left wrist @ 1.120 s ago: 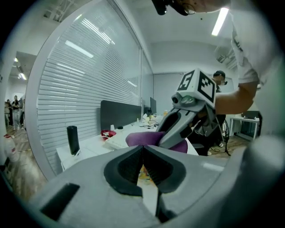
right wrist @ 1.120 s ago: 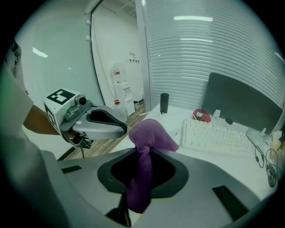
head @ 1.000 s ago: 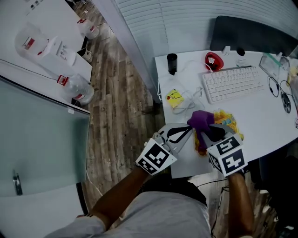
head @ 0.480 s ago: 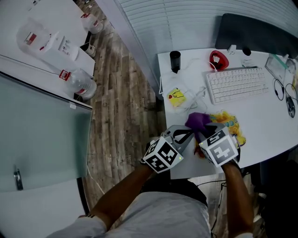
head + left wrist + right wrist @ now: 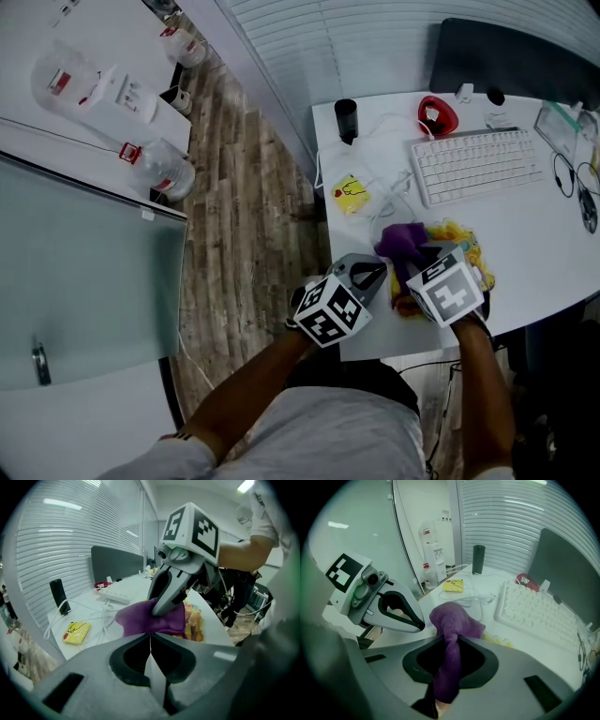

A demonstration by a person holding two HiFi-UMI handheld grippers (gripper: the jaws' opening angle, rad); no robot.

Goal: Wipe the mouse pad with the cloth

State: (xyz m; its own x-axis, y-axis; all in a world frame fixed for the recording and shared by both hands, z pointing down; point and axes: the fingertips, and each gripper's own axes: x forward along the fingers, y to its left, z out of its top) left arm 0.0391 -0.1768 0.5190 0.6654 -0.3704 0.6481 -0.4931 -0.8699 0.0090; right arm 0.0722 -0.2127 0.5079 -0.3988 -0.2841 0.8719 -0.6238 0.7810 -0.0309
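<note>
A purple cloth is bunched up over a yellow and orange patterned mouse pad near the front edge of the white desk. My right gripper is shut on the cloth, which runs back between its jaws. My left gripper is shut with nothing in it, just left of the cloth and pad, its tips close to the right gripper's.
On the desk stand a white keyboard, a red object, a black cylinder, a yellow packet and white cables. A dark chair back is behind. Wood floor lies left of the desk.
Both grippers drew back a little toward the desk's front edge; the right one keeps the cloth, which shifted slightly over the pad.
</note>
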